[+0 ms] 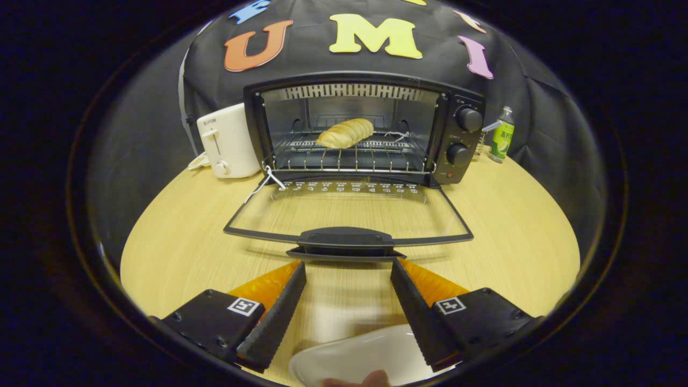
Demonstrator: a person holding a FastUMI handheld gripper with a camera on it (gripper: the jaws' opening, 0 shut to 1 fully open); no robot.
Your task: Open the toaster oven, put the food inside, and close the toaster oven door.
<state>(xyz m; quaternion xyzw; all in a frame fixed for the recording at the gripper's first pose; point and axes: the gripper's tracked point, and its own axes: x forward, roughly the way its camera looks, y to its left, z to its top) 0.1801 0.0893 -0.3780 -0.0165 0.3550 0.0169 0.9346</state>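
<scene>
1. Closest in: the gripper [348, 269] has its fingers [279, 306] spread wide with nothing between them, just bare wooden surface [177, 252]. Under them sits a white plate [355, 352], empty as far as I can see, with a bit of a fingertip [376, 379] poking in at its near rim

2. Just ahead of the fingers is the toaster oven door [349, 212], dropped fully open and lying about flat over the surface. Its black handle [346, 239] is the nearest part, pretty much centred between the fingertips

3. Further in, the bread [345, 133] is already on the wire rack inside the toaster oven [365, 129], so I'd say the step in hand is closing up

4. How I'd do it: slide the fingers low under the handle's front lip, or pinch it dead centre, then swing up and forward along the hinge arc. Don't shove straight in, or the whole oven could skate back on the surface

5. Watch the white string [269, 180] by the left hinge so it doesn't get trapped

6. Way back: a white toaster [226, 142] left of the oven and a green bottle [501, 141] to the right, both well out of the door's path
</scene>
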